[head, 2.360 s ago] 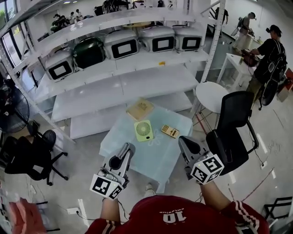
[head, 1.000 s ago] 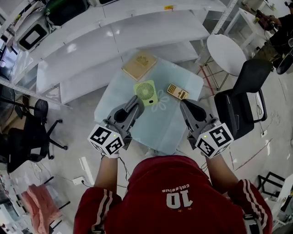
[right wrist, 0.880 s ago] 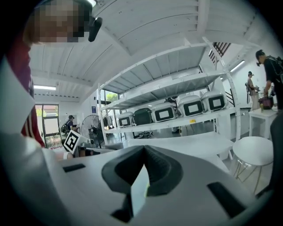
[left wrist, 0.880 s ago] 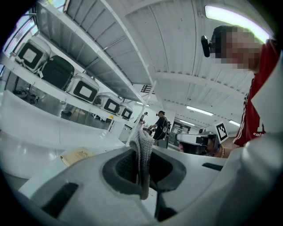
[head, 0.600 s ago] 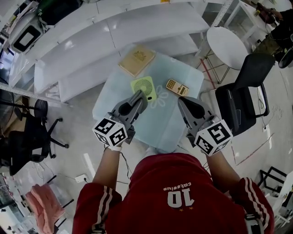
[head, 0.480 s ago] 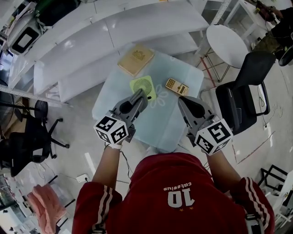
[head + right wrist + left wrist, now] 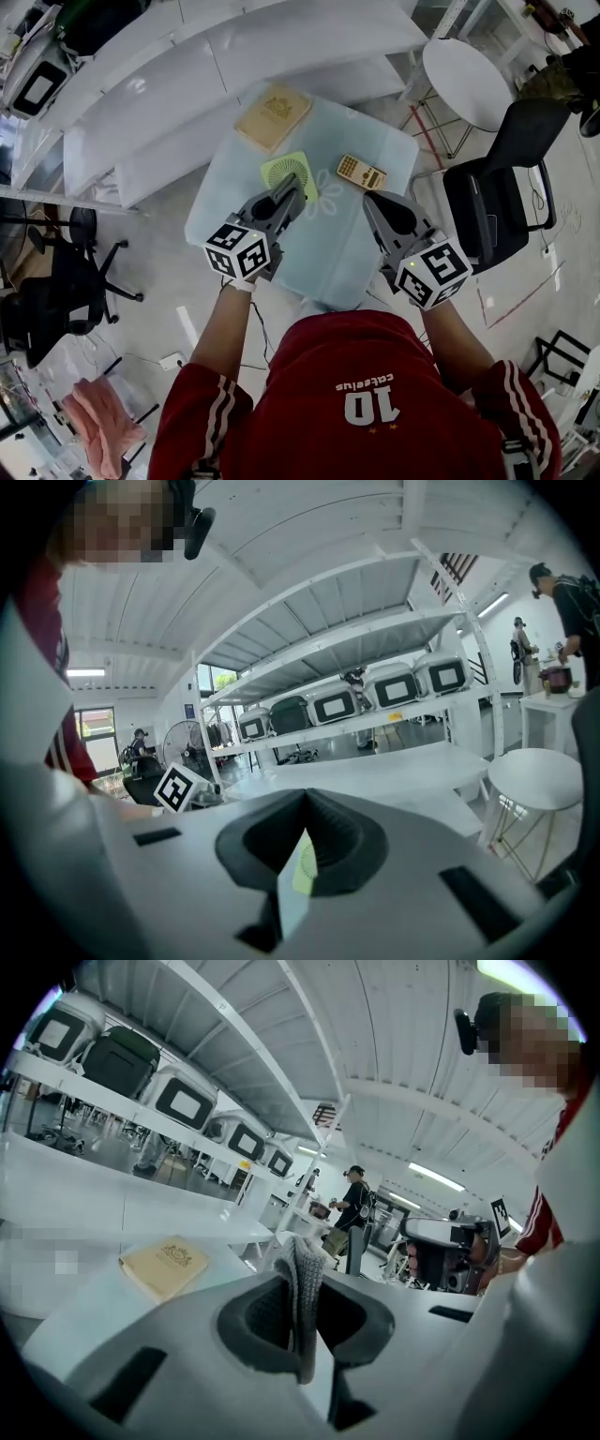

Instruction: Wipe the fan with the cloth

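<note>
A light green square fan (image 7: 286, 173) lies flat on the pale blue glass table (image 7: 239, 225). My left gripper (image 7: 292, 186) hangs over the fan's near edge and hides part of it. It is shut on a grey knitted cloth (image 7: 302, 1283), which stands up between the jaws in the left gripper view. My right gripper (image 7: 372, 200) is shut and empty above the table's right half, apart from the fan. In the right gripper view a sliver of the fan (image 7: 302, 870) shows through the slit between the shut jaws.
A tan book (image 7: 273, 110) lies at the table's far corner and an orange calculator (image 7: 361, 172) right of the fan. White shelving (image 7: 187, 75) stands behind. A black chair (image 7: 502, 178) and round white stool (image 7: 466, 70) stand to the right.
My left gripper has moved forward over the table until its tip covers the fan's near edge. The right gripper has barely moved. The head camera has tilted further down.
</note>
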`<state>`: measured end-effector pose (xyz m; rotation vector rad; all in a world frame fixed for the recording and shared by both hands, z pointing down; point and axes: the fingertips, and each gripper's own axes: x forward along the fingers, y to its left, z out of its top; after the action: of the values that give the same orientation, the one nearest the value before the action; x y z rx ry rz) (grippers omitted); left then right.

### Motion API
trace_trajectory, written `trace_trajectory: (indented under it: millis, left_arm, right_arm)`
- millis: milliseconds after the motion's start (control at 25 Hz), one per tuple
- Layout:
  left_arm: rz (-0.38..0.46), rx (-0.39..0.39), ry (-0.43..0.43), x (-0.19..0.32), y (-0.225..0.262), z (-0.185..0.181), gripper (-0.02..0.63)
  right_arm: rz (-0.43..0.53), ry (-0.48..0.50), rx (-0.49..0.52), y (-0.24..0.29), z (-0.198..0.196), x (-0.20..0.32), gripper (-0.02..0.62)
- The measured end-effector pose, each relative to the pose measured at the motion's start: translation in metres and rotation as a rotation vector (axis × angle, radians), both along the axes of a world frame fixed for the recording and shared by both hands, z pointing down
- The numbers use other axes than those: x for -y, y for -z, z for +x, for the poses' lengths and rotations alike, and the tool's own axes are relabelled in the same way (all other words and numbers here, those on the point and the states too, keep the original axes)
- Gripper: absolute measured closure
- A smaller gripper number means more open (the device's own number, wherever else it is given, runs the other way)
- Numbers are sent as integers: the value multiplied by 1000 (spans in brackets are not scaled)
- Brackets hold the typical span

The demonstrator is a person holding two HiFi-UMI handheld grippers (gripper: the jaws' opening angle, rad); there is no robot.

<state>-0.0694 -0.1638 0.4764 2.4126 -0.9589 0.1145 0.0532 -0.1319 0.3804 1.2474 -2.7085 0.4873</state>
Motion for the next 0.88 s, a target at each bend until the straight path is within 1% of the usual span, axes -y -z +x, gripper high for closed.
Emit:
trace_trajectory:
  millis: [360, 600, 880]
  left_arm:
    - [-62, 34, 1, 28, -37, 1, 578]
    - [-117, -7, 30, 49, -60, 5, 578]
    - [-171, 9, 41, 68, -91, 12, 578]
  right_arm:
    - [-69, -5, -34, -49, -3, 26, 591]
    - [-94, 6, -51, -66, -8, 42, 591]
    - [-114, 4, -54, -76, -6, 55, 591]
